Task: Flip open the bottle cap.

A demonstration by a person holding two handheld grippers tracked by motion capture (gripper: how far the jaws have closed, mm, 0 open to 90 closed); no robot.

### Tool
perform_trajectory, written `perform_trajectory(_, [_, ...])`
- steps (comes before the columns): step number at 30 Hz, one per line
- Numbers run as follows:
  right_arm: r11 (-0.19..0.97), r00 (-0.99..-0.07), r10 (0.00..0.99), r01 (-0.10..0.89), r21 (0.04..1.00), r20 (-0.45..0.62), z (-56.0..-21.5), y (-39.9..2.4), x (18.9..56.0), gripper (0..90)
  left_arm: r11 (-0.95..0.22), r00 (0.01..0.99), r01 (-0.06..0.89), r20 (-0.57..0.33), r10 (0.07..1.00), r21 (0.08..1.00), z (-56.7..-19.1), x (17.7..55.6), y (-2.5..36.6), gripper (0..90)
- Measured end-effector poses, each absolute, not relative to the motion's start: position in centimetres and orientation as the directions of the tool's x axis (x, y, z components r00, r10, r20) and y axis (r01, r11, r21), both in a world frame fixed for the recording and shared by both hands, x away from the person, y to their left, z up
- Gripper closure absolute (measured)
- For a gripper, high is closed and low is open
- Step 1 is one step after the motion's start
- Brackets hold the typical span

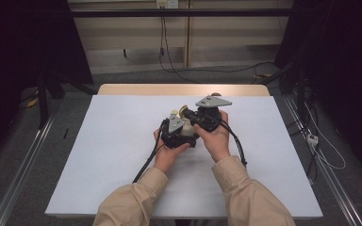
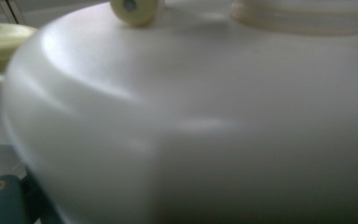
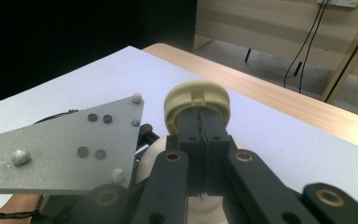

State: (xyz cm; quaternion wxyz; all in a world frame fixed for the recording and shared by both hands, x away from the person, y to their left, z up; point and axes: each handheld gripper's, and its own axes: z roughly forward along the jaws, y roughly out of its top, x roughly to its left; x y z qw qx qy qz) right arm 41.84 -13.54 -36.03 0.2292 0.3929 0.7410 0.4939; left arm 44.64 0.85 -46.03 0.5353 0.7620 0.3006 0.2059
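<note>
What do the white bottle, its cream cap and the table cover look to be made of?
White bottle: likely plastic, smooth with a semi-gloss look, soft highlights on its rounded shoulder.
Cream cap: likely moulded plastic, with moulded notches along its rim and a dull sheen; the right gripper is shut on it.
Table cover: matte white sheet, paper or thin board, hard to tell; wood-look edge behind.

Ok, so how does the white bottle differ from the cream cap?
Colour: the bottle is plain white, while the cap is yellowish cream.
Size: the bottle is broad with rounded shoulders, and the cap is a much smaller round piece.
Contact: the shut right claw has its tips at the cap, and the bottle lies below that claw.
Both look like smooth plastic.
</note>
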Motion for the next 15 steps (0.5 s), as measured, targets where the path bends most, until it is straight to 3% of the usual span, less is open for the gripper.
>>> perform_trajectory(15, [0.204, -0.588, 0.807, 0.357, 0.911, 0.050, -36.00, -13.38, 42.11, 89.4, -0.247, 0.734, 0.237, -0.007, 0.679, 0.940, -46.03, 44.65, 0.85, 5.1])
